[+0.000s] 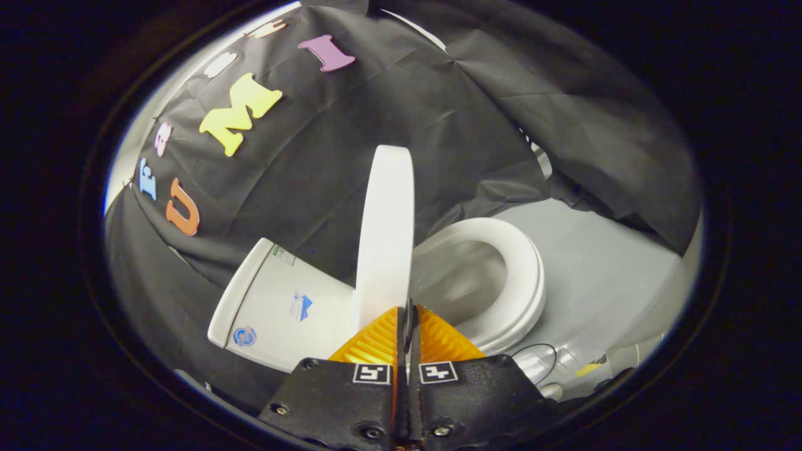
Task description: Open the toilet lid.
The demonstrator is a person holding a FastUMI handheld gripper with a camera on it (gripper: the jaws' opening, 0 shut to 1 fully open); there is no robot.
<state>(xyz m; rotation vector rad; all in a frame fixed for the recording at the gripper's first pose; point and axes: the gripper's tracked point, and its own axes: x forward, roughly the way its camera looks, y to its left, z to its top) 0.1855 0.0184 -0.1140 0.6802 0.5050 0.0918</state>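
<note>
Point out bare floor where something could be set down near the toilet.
Bare grey floor lies beyond the seat, bordered by the cloth wall. Crowded: the raised lid just ahead of the shut gripper, the tank beside it, a cable below the seat.

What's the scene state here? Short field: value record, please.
lid: toilet lid raised, standing about upright, seen edge-on
seat: seat ring down on the bowl, uncovered
tank: cistern beside the lid, on the side away from the seat
gripper: gripper fingers pressed together, nothing between them, tips at the lid's lower edge; contact unclear
floor: pale floor beyond the seat
task status: lid looks open
</note>
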